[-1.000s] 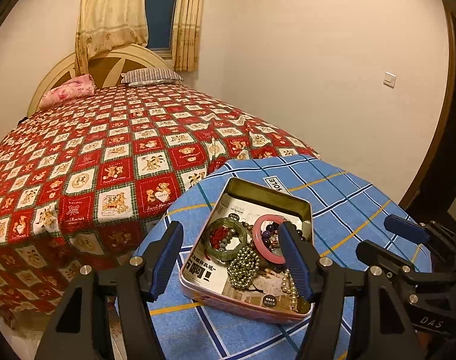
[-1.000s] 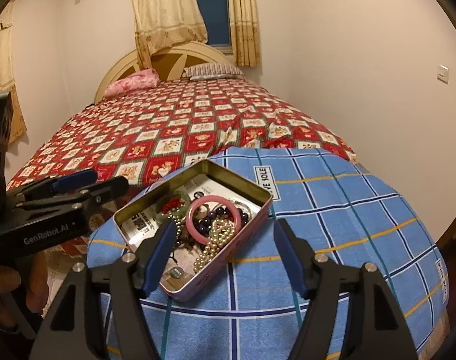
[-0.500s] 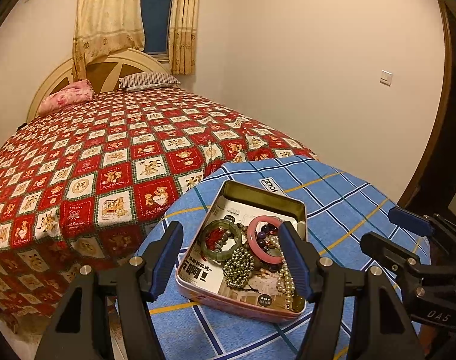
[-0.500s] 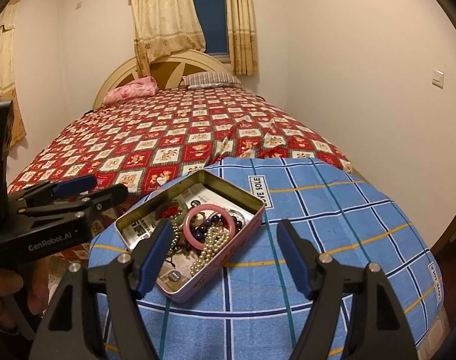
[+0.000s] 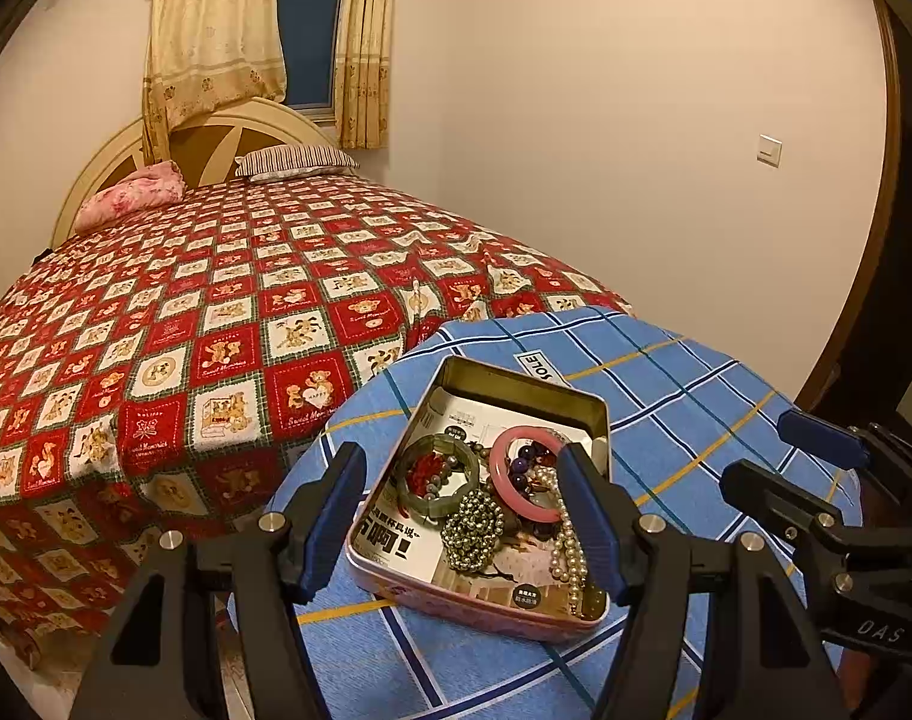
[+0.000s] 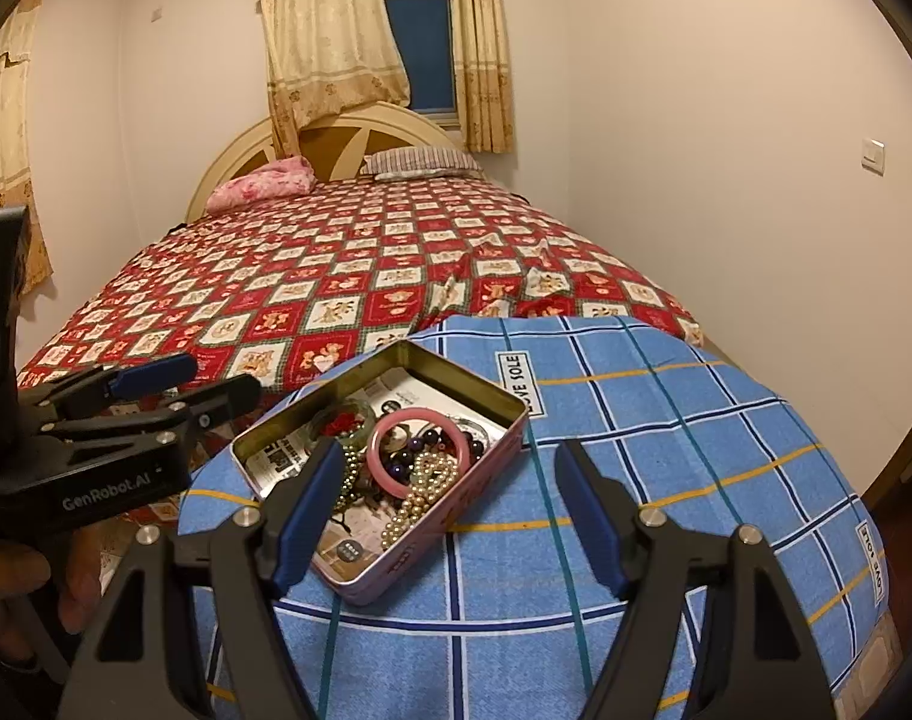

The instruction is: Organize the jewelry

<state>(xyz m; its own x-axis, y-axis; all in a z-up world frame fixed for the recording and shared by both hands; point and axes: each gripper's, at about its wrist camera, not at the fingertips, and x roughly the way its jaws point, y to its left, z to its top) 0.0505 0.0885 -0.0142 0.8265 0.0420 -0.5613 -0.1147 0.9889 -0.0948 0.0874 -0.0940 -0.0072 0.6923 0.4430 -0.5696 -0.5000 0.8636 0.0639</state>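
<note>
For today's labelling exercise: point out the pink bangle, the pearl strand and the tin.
pink bangle [image 5: 499, 468], left wrist view, on its left rim.
pearl strand [image 5: 570, 552], left wrist view, on its beads mid-length.
tin [image 6: 456, 373], right wrist view, on its far wall.

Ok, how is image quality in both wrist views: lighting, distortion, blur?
Left wrist view: warm indoor light, strong fisheye bending of the wall and door frame, dark corners; tin and jewelry sharp. Right wrist view: same warm cast and curvature; tin clear, the hand at the lower left dim and soft.
</note>
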